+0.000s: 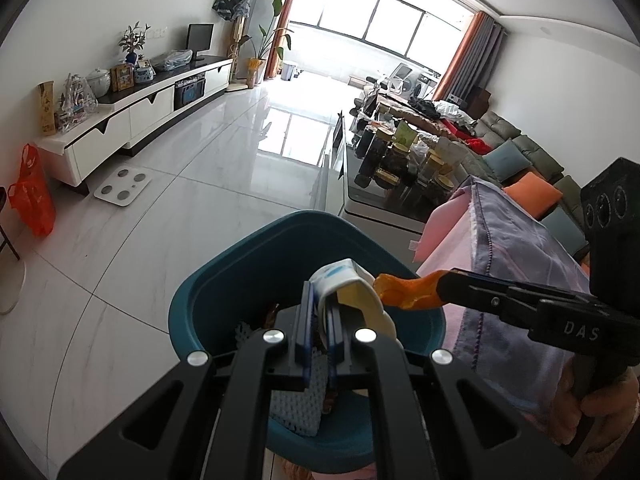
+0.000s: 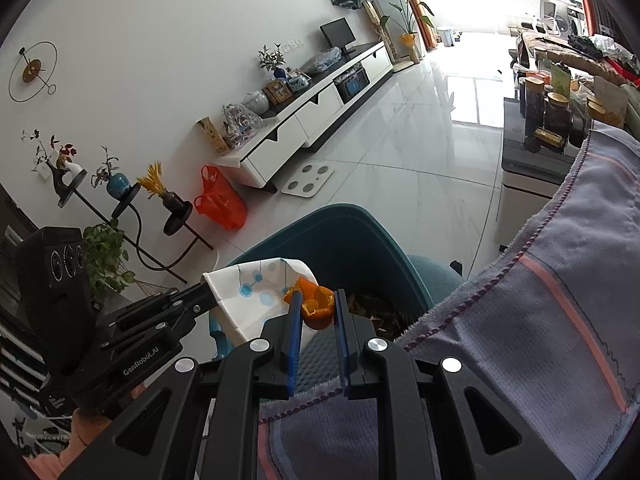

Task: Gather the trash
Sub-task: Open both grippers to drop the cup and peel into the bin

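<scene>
Hanging over the teal plastic bin (image 1: 224, 280), both loads sit just above its mouth. Left gripper (image 1: 320, 320) jaws clamp a crumpled white paper cup (image 1: 352, 292); at its 3 o'clock, right gripper (image 2: 318, 312) jaws pinch orange peel (image 2: 316, 306), nearer the far rim.
</scene>
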`<state>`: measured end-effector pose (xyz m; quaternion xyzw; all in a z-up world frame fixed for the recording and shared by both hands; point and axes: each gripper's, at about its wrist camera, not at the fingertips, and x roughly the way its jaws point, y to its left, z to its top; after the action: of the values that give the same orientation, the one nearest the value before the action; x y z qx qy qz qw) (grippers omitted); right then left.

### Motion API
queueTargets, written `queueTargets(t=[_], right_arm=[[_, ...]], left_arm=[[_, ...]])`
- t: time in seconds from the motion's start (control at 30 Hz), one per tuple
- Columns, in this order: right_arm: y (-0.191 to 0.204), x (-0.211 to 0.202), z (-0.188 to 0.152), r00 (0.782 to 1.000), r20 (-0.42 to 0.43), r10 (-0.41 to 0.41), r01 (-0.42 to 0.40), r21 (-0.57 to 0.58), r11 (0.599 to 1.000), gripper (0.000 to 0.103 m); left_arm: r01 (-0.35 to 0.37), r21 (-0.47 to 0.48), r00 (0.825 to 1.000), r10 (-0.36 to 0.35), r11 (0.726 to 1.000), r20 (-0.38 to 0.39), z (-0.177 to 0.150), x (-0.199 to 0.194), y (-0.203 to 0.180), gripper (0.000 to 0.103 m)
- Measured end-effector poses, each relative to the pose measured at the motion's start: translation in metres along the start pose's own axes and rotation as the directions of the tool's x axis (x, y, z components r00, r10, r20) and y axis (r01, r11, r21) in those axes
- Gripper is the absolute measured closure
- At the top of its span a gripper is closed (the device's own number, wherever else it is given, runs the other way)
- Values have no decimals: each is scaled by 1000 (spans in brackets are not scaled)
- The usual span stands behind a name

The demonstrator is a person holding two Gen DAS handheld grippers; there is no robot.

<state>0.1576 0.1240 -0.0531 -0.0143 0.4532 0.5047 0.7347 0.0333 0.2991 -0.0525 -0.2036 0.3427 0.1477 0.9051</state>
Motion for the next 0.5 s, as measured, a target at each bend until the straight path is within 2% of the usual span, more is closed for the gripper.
queueTargets(t=[0.2, 0.23, 0.3, 0.37, 0.43, 0.5], right_arm=[[3, 9, 3, 1000, -20, -19, 19, 6, 1000, 84], [3, 11, 3, 1000, -27, -12, 12, 13, 1000, 83], [3, 13, 2, 999, -31, -12, 12, 15, 1000, 82], [2, 11, 0, 1000, -28, -9, 10, 21, 1000, 82], [1, 9, 0, 1000, -25, -7, 8, 24, 1000, 79], [-1, 4, -2, 1000, -17, -9, 10, 30, 1000, 75]], left_arm=[[-16, -4, 999, 16, 1000, -39, -3, 14, 3, 95], [-20, -7, 999, 19, 1000, -49, -4, 18, 5, 92], [-20, -17, 997, 18, 1000, -73, -5, 24, 7, 77], [-23, -27, 996, 21, 999, -82, -8, 27, 9, 67], [-16, -31, 996, 13, 999, -89, -10, 28, 11, 66], [-12, -36, 996, 9, 999, -92, -12, 27, 12, 60]])
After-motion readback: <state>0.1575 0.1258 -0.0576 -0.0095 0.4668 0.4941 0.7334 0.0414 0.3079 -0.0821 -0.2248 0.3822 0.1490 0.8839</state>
